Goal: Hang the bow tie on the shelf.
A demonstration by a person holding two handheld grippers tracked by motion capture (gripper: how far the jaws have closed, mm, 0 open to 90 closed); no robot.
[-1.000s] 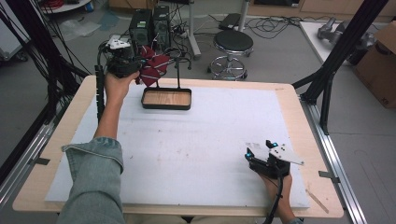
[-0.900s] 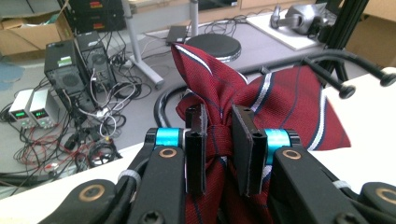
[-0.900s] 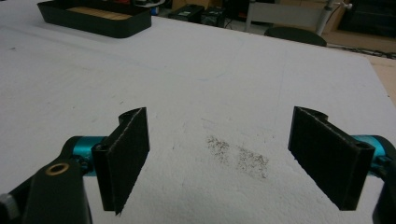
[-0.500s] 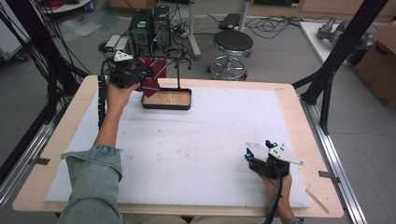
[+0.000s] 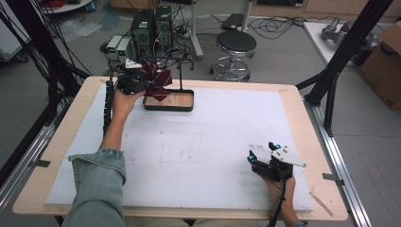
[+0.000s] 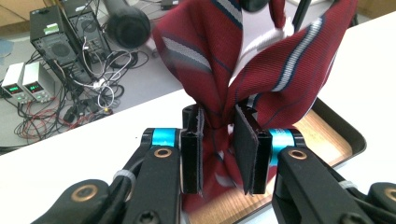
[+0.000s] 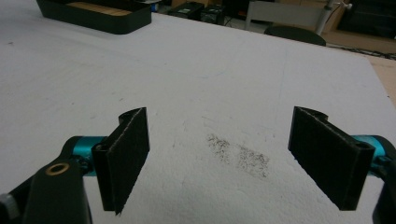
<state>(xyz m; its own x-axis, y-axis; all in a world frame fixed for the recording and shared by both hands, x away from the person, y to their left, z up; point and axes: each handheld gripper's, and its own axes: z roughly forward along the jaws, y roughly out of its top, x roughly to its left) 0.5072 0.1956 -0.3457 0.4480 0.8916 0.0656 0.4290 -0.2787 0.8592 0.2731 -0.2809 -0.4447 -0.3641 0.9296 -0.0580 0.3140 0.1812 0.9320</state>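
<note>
A dark red striped tie (image 5: 156, 81) hangs on a black stand (image 5: 181, 71) that rises from a black tray with a wooden bottom (image 5: 179, 100) at the table's far left. My left gripper (image 5: 142, 82) is shut on the tie; in the left gripper view the cloth (image 6: 261, 70) is pinched between the two black pads (image 6: 191, 149), just over the tray (image 6: 327, 135). My right gripper (image 5: 257, 158) rests near the table's front right, open, with nothing between its pads (image 7: 126, 154) but the white table cover (image 7: 224, 93).
A white sheet (image 5: 203, 142) covers the wooden table (image 5: 61, 142). A round stool (image 5: 235, 45), computer boxes (image 5: 151, 26) and cables stand on the floor beyond the far edge. Black frame struts (image 5: 340, 52) rise at the right, and a cardboard box (image 5: 385, 56) sits beyond.
My left gripper has moved right along the far edge with the tie, toward the tray and stand. The right gripper has stayed put.
</note>
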